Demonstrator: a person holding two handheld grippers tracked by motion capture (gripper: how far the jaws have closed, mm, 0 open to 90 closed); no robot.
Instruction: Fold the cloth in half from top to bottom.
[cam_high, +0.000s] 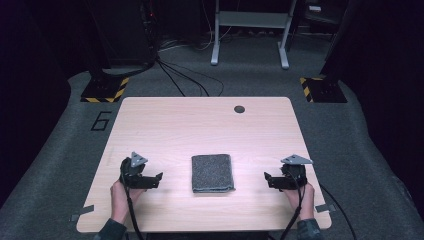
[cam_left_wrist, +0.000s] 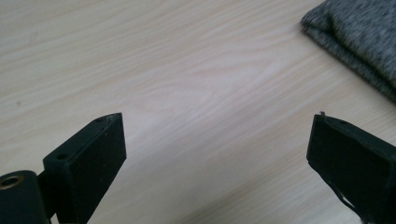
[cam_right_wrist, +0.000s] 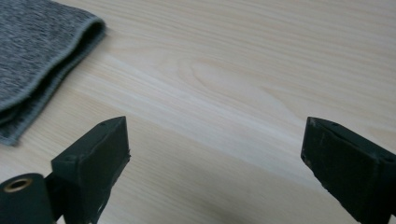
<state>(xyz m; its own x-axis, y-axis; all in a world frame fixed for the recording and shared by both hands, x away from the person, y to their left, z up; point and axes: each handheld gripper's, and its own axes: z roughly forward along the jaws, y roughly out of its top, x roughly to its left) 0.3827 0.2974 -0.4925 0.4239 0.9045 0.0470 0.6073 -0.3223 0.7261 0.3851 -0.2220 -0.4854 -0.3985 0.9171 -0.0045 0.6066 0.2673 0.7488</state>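
A folded grey cloth (cam_high: 212, 172) lies flat near the middle front of the wooden table (cam_high: 200, 125). My left gripper (cam_high: 159, 180) is held low over the table to the cloth's left, jaws pointing toward it, open with bare wood between them. In the left gripper view (cam_left_wrist: 217, 140) a corner of the cloth (cam_left_wrist: 359, 37) sits at the upper right, apart from the jaws. My right gripper (cam_high: 267, 180) mirrors it on the cloth's right, open and holding nothing. The right gripper view (cam_right_wrist: 215, 144) has the cloth's folded edge (cam_right_wrist: 37, 60) at the upper left.
A dark round cable hole (cam_high: 239, 109) sits near the table's far edge. Beyond the table are floor cables (cam_high: 185, 75), a white stand frame (cam_high: 250, 30) and two yellow-black striped bases (cam_high: 104, 90).
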